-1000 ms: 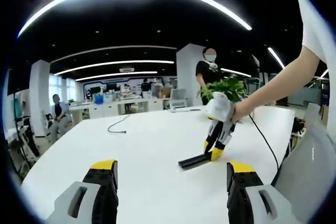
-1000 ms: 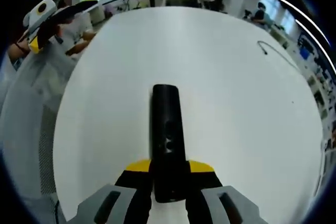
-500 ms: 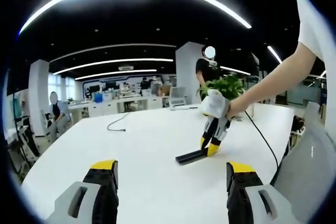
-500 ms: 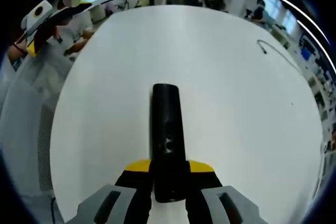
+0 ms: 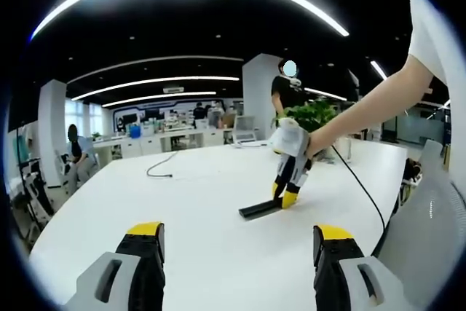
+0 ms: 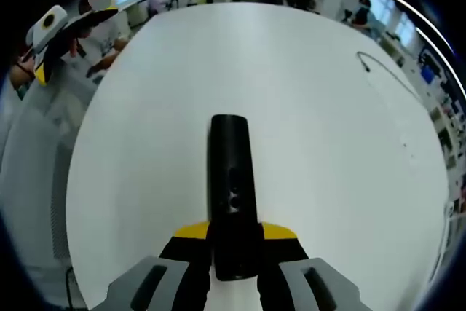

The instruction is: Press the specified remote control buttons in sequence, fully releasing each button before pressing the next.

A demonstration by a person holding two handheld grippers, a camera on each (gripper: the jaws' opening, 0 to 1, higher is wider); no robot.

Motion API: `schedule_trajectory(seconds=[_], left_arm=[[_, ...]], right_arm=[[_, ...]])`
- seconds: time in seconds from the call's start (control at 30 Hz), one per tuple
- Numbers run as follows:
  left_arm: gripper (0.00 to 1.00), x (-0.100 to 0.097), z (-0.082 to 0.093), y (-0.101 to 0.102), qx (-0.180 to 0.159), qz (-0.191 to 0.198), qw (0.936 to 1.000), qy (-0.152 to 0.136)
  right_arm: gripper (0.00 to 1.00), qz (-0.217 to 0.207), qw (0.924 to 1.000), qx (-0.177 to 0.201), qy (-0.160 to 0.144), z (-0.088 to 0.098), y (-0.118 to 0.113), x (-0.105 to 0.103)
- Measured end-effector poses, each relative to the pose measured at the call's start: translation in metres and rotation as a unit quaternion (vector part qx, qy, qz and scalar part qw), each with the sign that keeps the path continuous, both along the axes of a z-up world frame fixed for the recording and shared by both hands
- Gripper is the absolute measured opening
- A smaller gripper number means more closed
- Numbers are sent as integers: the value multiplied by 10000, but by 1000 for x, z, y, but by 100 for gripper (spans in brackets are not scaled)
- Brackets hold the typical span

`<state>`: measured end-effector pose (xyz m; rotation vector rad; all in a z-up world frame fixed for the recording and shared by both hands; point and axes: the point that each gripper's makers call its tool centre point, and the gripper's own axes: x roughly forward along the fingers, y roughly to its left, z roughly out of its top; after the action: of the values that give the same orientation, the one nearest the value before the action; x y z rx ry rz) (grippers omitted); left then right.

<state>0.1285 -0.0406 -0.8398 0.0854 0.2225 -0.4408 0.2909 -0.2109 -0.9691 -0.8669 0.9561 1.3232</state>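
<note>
My right gripper (image 6: 234, 242) keeps its jaws clamped on the near end of the remote (image 6: 233, 183), low centre of its view. A second ago the remote looked flat on the bench (image 6: 313, 107); now, right of centre in the left gripper view, it seems slightly raised and has drifted left there. No button pressed yet, I judge. My left gripper (image 5: 237, 253) hangs open, holding nothing.
</note>
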Motion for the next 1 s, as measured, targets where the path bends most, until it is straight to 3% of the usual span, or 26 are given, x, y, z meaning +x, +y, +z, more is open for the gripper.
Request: schedule_trajectory(seconds=[0.77, 1.0], left_arm=[[81, -1, -7, -4, -43, -105, 9997, 238], [81, -1, -9, -5, -44, -122, 9996, 267]], right_arm=[[21, -49, 9999, 162, -32, 1, -1, 23], [22, -357, 9963, 776, -99, 2, 1, 23]])
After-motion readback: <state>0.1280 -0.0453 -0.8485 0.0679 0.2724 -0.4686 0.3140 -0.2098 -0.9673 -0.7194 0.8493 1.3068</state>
